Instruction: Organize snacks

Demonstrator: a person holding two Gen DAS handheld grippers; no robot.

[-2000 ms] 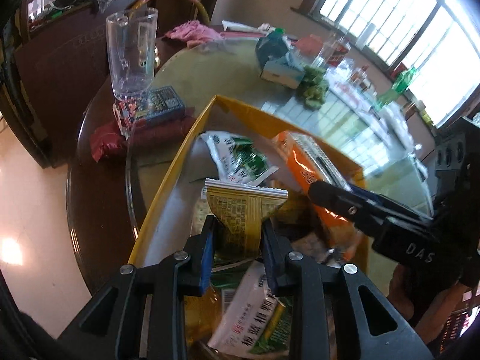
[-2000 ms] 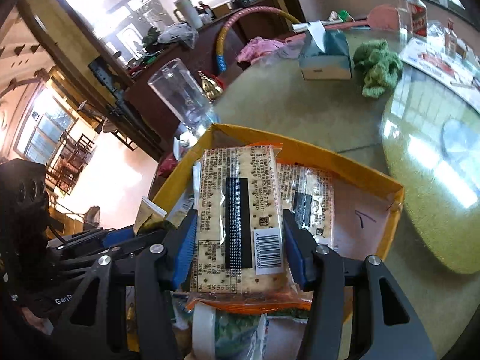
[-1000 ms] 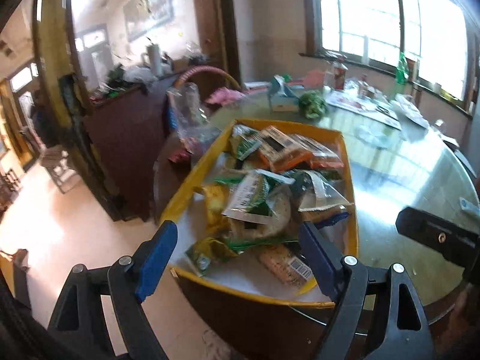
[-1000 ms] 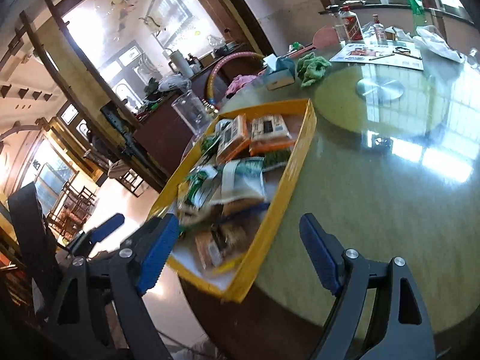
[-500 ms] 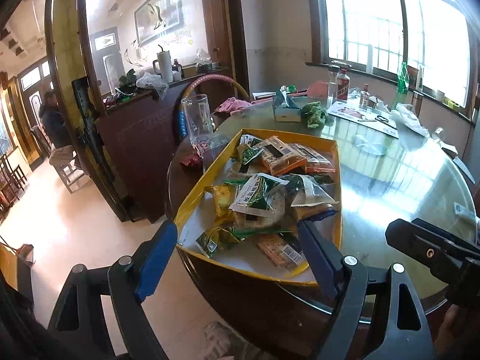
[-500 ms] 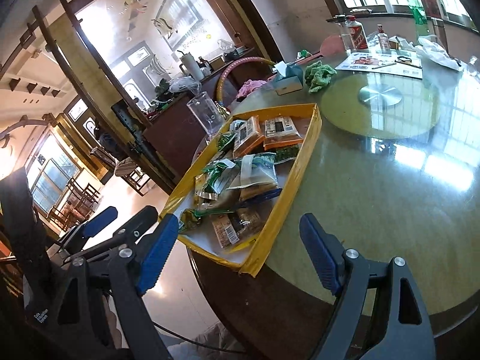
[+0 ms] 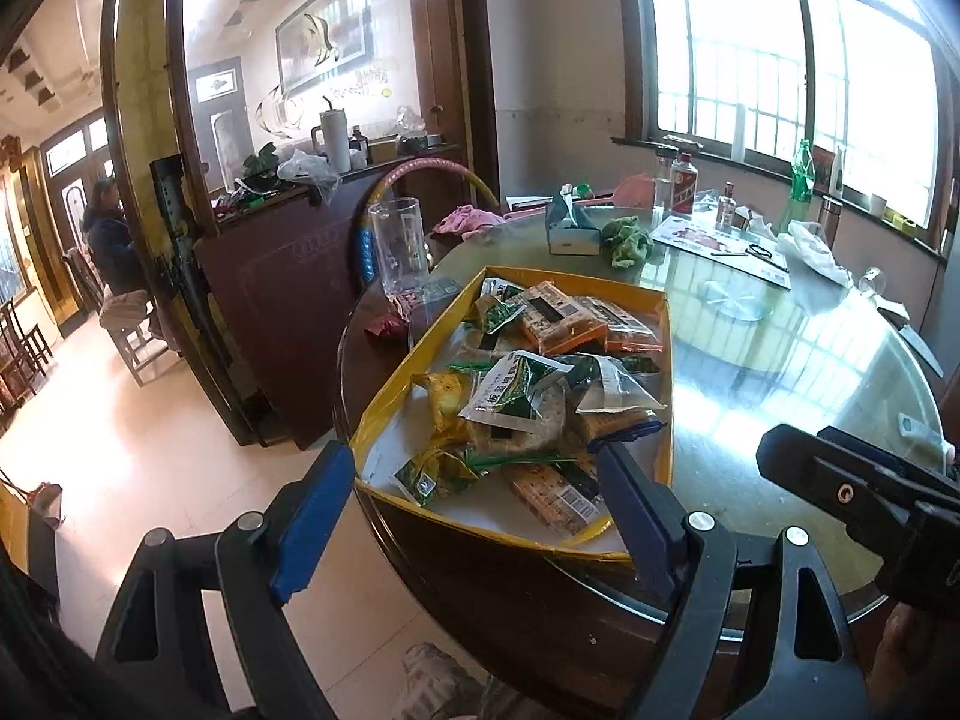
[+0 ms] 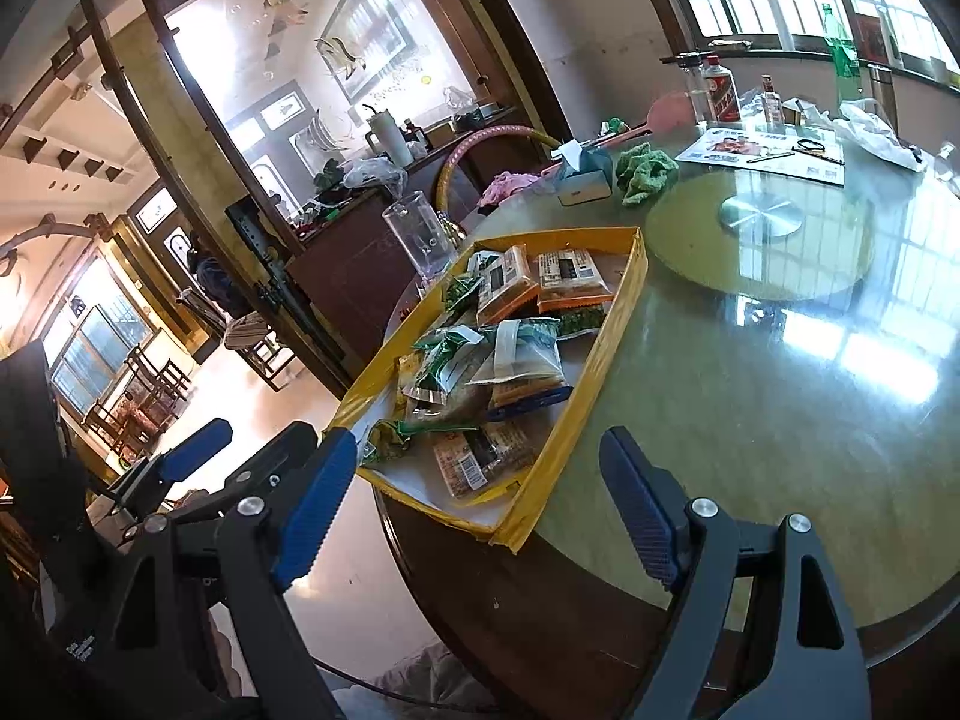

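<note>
Snack packets [image 7: 528,396] heaped inside a shallow yellow tray [image 7: 384,405], itself sitting at the near edge of a round glass-topped table [image 7: 798,372]. Landmark throughout: the tray. At its far end, two orange cracker packs [image 8: 534,282] lying side by side. In its middle, green-and-white packets [image 7: 513,387] piled over a round flat snack, with a clear bag overlapping on the window side. At its near end, a small yellow-green sachet [image 7: 432,477] and a barcoded cracker pack [image 7: 558,498] flat on the white floor of the tray.

Just beyond the tray's far-left corner, a tall clear plastic cup [image 7: 399,246] standing upright. Farther past the tray's far end, a tissue box [image 7: 570,228] and a crumpled green cloth [image 7: 627,243] side by side. Well beyond those, by the window, several bottles [image 7: 681,186]. To the tray's right, a glass turntable [image 8: 762,228] on the tabletop.

Left gripper [image 7: 474,504] hovering on the near side of the tray, off the table edge, jaws spread wide, nothing between the blue pads. Right gripper [image 8: 480,510] likewise short of the tray's near corner, jaws spread wide and empty. Neither touching the tray or any packet.
</note>
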